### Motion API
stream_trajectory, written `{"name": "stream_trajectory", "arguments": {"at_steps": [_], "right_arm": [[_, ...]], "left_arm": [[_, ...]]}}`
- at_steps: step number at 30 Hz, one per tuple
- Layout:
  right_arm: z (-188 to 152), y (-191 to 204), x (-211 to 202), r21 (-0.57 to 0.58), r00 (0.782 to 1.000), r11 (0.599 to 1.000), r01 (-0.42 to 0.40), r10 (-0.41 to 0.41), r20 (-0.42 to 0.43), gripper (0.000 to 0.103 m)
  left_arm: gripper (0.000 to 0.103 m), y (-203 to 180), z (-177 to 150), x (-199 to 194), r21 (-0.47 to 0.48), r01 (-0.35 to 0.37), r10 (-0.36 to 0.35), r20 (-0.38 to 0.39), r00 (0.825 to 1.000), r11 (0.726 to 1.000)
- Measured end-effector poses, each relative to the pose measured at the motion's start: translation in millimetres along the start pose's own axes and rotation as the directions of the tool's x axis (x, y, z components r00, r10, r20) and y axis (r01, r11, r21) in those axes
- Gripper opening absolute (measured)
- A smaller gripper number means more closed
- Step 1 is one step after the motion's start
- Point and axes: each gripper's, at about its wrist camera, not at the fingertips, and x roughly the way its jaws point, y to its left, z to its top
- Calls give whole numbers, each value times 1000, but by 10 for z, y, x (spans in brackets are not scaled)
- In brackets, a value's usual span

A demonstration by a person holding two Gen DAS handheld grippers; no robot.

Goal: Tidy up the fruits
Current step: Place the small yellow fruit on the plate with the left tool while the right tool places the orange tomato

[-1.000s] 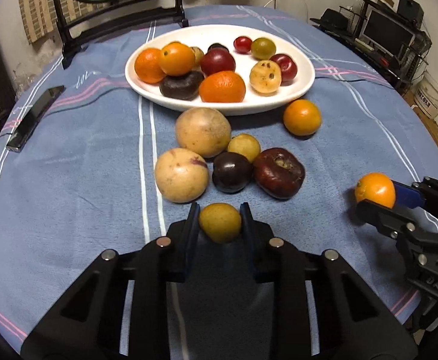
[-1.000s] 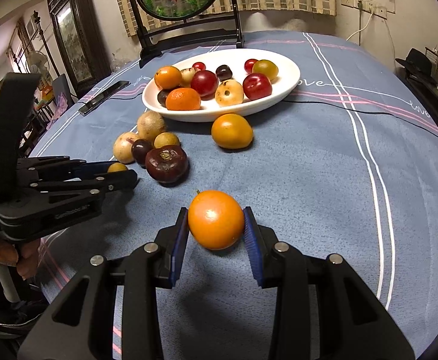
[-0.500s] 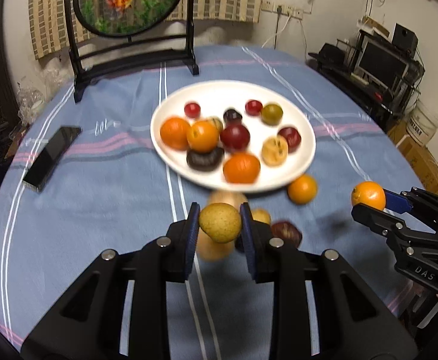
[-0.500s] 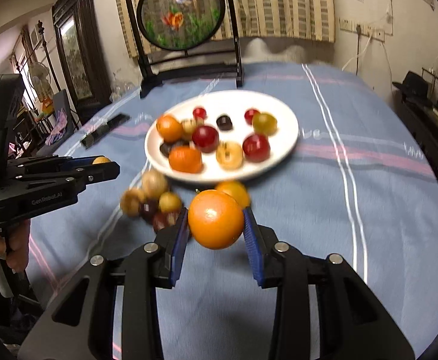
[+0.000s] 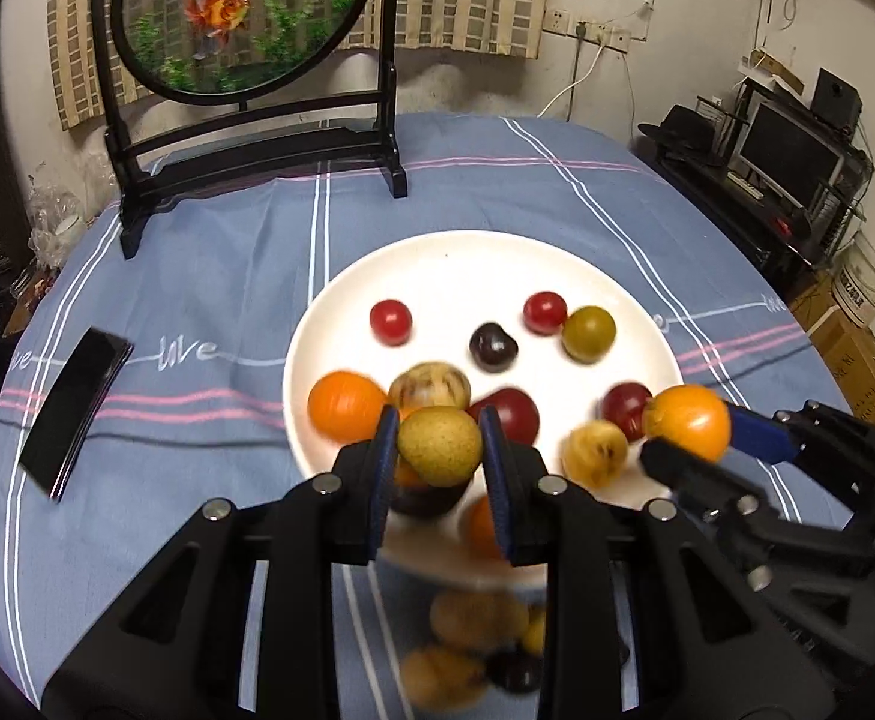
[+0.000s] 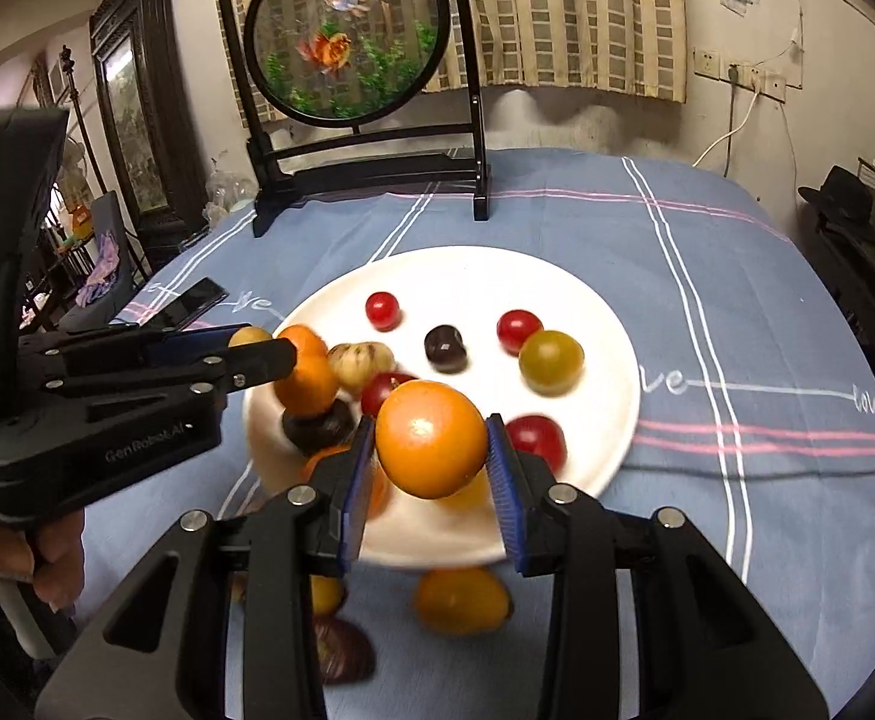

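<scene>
While plate [image 5: 317, 324] holds approx ten fruits, left tongs [image 5: 439, 447] clamp yellow fruit [image 5: 439, 446], right tongs [image 6: 431, 447] clamp orange [image 6: 430, 445]; several fruits [image 5: 467, 648] remain on near desk [image 5: 209, 276], approx halfway.

Both wrist views look steeply down, close over shared white plate [image 5: 341, 324], side by side.

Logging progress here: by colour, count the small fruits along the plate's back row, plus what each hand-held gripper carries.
Red fruits: 2
Dark purple fruit: 1
Olive-green fruit: 1
Orange fruit, in right hand-held gripper: 1
Yellow-green fruit, in left hand-held gripper: 1
Total: 6
</scene>
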Motion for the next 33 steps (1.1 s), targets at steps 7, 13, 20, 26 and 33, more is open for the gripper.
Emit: {"name": "stream_trajectory", "arguments": {"at_steps": [7, 13, 20, 26, 33], "right_arm": [[85, -139, 328, 27, 1000, 999, 16, -16, -27, 41], [66, -172, 298, 30, 999, 1000, -2, 3, -36, 41], [-14, -184, 88, 37, 1000, 999, 10, -9, -18, 41], [-221, -145, -197, 22, 999, 999, 38, -38, 2, 52], [-548, -34, -412, 7, 1000, 1000, 17, -17, -22, 54]], "left_arm": [[33, -54, 124, 382, 1, -31, 31, -42, 999, 1000], [63, -34, 124, 428, -12, -63, 62, -28, 998, 998], [75, 80, -9, 165, -29, -86, 86, 4, 996, 996], [79, 196, -203, -89, -60, -86, 86, 1, 996, 994], [81, 189, -552, -366, -45, -80, 80, -1, 997, 996]]}}
